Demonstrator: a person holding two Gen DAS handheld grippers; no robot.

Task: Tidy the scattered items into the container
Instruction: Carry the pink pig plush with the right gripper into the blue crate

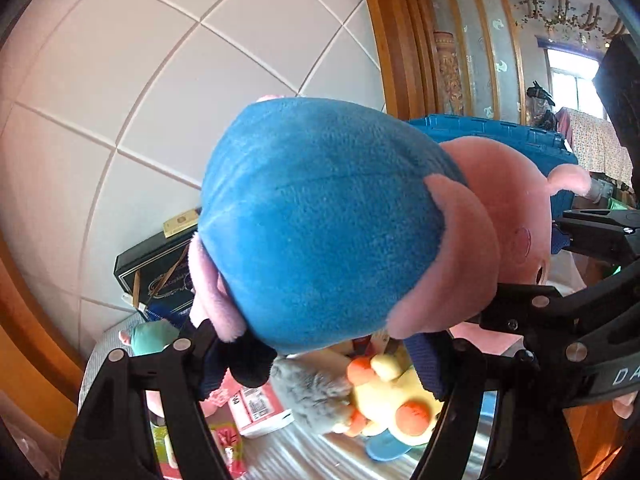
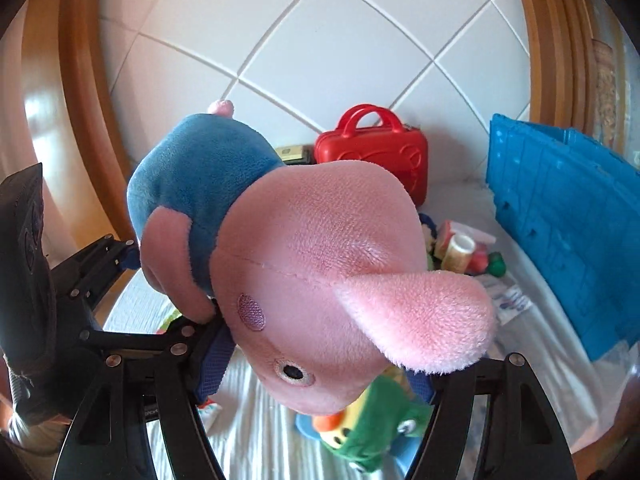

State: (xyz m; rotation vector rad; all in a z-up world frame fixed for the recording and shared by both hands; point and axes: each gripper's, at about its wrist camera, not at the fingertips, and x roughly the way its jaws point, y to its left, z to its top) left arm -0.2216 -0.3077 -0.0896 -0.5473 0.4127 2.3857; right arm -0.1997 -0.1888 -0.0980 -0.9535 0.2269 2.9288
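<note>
My left black two-finger gripper (image 1: 320,356) clamped on the blue-bodied pink plush pig (image 1: 320,220), my right black two-finger gripper (image 2: 316,376) clamping its head, both angled downward

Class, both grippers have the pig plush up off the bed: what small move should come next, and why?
Probably carry the pig plush sideways toward the blue crate. The left gripper holds its blue body and the right gripper its pink head, clear of the toys below, and the crate stands to the right.

You held the plush pig (image 2: 320,280) above the bed (image 2: 260,432); the crate (image 2: 560,220) stood to its right, the toy case (image 2: 376,156) behind it, the duck toy (image 1: 396,396) beneath.
</note>
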